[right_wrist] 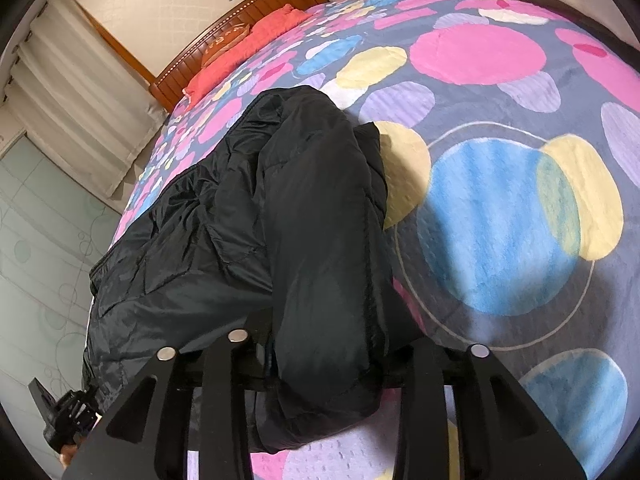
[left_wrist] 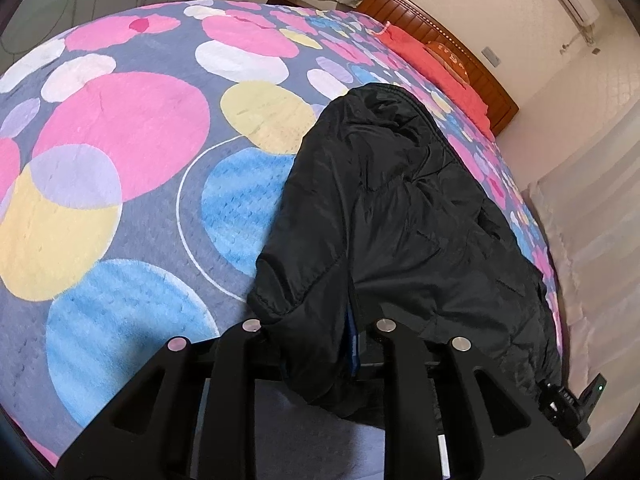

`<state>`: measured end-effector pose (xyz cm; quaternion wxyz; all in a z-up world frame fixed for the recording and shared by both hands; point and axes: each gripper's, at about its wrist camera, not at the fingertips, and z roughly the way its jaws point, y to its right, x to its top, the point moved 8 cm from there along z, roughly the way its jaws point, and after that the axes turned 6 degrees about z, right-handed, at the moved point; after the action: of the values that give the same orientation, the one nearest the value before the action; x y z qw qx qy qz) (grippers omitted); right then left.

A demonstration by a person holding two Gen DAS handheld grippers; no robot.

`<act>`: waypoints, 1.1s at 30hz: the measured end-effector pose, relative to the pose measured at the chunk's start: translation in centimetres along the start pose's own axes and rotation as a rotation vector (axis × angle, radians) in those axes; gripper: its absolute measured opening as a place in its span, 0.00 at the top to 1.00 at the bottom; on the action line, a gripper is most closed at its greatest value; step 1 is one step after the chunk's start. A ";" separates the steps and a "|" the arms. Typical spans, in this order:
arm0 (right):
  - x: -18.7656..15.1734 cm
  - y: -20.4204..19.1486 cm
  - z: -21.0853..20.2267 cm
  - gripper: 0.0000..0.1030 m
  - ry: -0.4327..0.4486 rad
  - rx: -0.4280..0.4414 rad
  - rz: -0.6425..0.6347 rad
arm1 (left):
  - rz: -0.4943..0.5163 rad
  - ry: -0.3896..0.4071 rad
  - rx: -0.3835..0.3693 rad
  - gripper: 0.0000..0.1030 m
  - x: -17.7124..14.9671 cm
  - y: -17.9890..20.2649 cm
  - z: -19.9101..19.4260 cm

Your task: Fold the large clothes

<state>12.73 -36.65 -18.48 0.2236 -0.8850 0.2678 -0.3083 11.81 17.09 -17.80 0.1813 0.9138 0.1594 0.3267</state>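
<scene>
Black padded jacket (left_wrist: 400, 208) lies bunched on the bed, on a blanket with coloured circles (left_wrist: 132, 152), near the bed's side edge. Left gripper (left_wrist: 320, 336): a sleeve fold sits between the fingers and hides the tips; can't tell whether the pads are pinching it. Right gripper (right_wrist: 324, 344): same picture, the other sleeve fold is draped through the gap, pad contact hidden, state unclear. Each gripper shows at the edge of the other's view, just beside the jacket hem. Red pillow (right_wrist: 260, 36) against the wooden headboard (right_wrist: 248, 4), well apart from the jacket.
</scene>
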 end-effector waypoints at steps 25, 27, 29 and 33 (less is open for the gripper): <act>1.8 -0.7 -8.0 0.38 0.228 -0.410 -0.276 | 0.106 -0.091 -0.084 0.32 0.7 -5.3 -4.1; 2.2 -2.4 -8.4 0.38 0.258 -0.413 -0.322 | 0.105 -0.085 -0.086 0.31 1.9 -5.6 -3.8; 2.1 -4.7 -8.2 0.38 0.259 -0.366 -0.356 | 0.118 -0.088 -0.095 0.30 3.0 -5.5 -3.3; 0.9 -9.9 -6.1 0.38 0.230 -0.281 -0.449 | 0.148 -0.105 -0.142 0.29 5.0 -4.1 -1.8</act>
<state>12.66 -31.10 -8.20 -0.0067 -0.9037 0.1286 -0.4083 13.60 23.20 -15.56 0.2289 0.9237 0.0585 0.3015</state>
